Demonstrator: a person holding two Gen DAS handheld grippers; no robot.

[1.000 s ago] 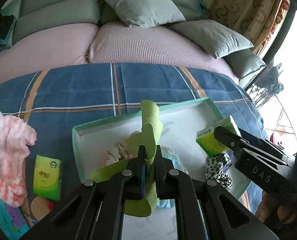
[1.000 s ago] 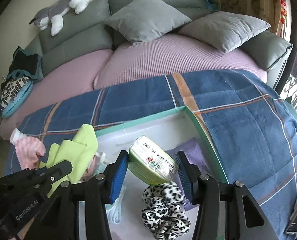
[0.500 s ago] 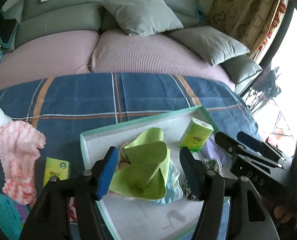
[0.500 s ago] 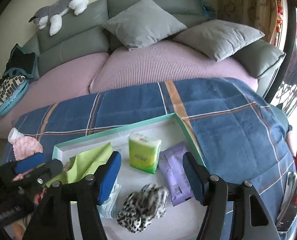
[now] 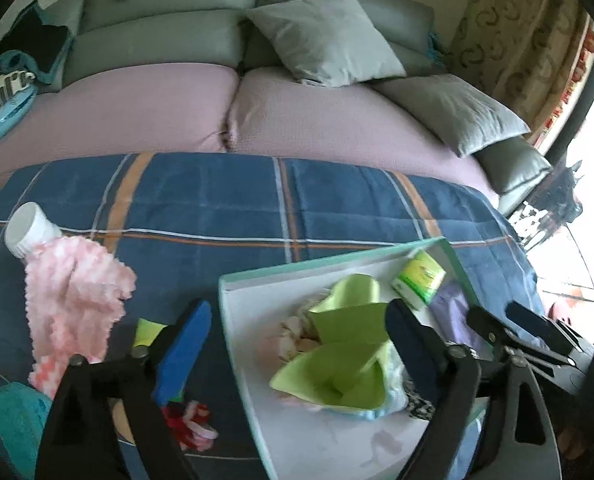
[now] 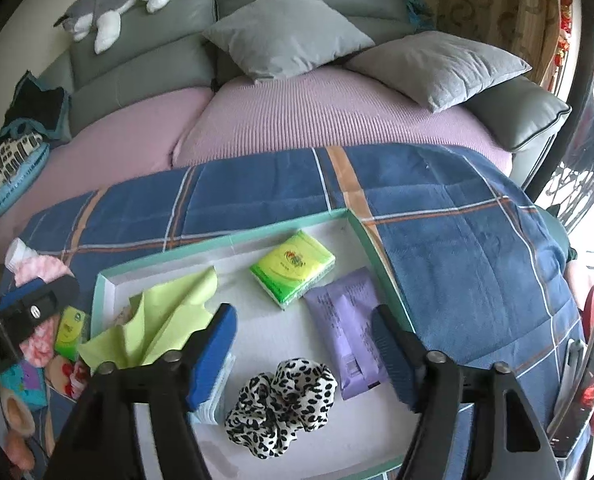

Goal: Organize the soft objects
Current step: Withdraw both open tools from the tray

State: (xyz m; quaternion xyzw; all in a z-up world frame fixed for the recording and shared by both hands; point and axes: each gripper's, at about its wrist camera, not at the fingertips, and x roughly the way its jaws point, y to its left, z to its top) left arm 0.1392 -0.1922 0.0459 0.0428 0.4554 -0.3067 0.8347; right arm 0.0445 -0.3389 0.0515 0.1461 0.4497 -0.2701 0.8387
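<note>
A shallow white tray with a teal rim (image 6: pixel 233 240) (image 5: pixel 233 280) lies on the blue plaid blanket. In it are a lime green cloth (image 6: pixel 169 320) (image 5: pixel 345 344), a green tissue pack (image 6: pixel 293 266) (image 5: pixel 417 280), a purple wipes pack (image 6: pixel 349 328) and a leopard scrunchie (image 6: pixel 281 404). My left gripper (image 5: pixel 297 356) is open and empty, over the tray's left edge. My right gripper (image 6: pixel 303 356) is open and empty above the tray, near the scrunchie.
Left of the tray lie a pink fluffy cloth (image 5: pixel 73 300) with a white bottle (image 5: pixel 31 230), a second green tissue pack (image 6: pixel 71 332), and small red, teal and plush items. The sofa with grey pillows (image 6: pixel 285 32) stands behind. A phone (image 6: pixel 585 392) lies at the right.
The left gripper opened and let go of the green cloth, which now lies in the tray. The right gripper released the green tissue pack into the tray. Both pulled back.
</note>
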